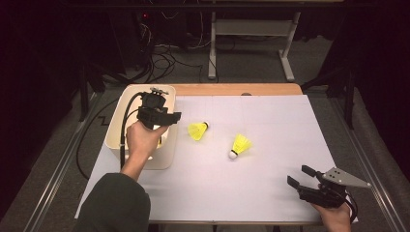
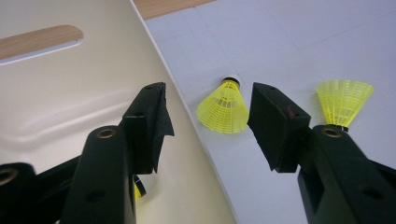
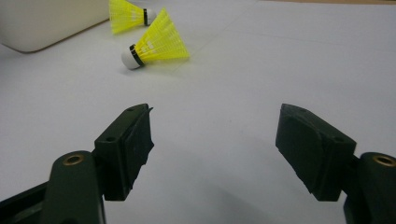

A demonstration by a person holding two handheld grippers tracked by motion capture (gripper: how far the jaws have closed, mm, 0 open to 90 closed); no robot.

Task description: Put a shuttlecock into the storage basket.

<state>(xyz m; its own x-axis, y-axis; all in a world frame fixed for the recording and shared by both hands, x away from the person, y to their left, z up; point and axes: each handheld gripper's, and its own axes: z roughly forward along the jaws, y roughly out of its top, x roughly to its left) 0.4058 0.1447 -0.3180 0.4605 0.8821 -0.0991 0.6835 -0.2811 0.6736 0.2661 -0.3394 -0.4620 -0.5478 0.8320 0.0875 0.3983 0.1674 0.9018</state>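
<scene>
Your left gripper (image 1: 167,118) hangs released over the bin (image 1: 116,126); the drop looks done. Next, reach the shuttlecock (image 1: 197,130) just beside the bin; your right gripper (image 1: 300,176) waits open.

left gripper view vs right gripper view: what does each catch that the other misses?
Left gripper view alone: the inside of the cream bin with its handle slot, a yellow bit low in the bin beside the left gripper, whose open jaws straddle the bin's rim. Right gripper view alone: the white cork of the nearer shuttlecock, the right gripper open over bare paper. Both: two yellow shuttlecocks, white paper.
</scene>
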